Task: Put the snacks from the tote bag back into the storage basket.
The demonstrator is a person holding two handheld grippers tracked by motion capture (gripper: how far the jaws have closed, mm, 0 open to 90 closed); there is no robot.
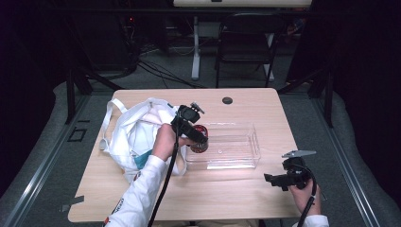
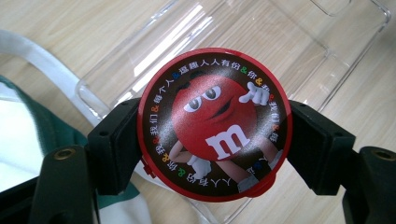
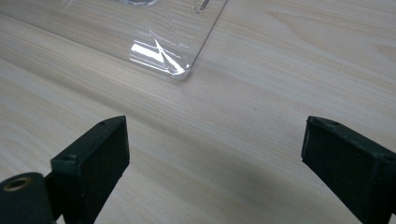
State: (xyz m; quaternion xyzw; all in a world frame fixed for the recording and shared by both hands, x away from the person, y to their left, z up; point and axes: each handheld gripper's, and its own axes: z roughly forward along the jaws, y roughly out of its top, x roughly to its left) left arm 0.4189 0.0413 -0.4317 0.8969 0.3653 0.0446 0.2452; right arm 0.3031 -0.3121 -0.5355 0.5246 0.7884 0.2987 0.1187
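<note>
A round red candy tin point(image 2: 215, 123) with a red cartoon figure on its lid sits between the black jaws of my left gripper point(image 2: 212, 147), which is shut on it. In the high view this left gripper point(image 1: 200, 142) holds the tin point(image 1: 199, 137) at the left end of a clear plastic box point(image 1: 246, 161). The box point(image 2: 299, 37) lies just beyond the tin. My right gripper point(image 3: 215, 154) stands open over bare wood, with nothing between its jaws. It point(image 1: 272, 180) rests near the table's front right, short of the box's corner point(image 3: 182, 72).
A white cloth bag point(image 1: 135, 135) with a green patch lies left of the box, under my left forearm. A small dark round disc point(image 1: 227, 100) sits at the table's far edge. A folding chair point(image 1: 246, 38) stands beyond the table.
</note>
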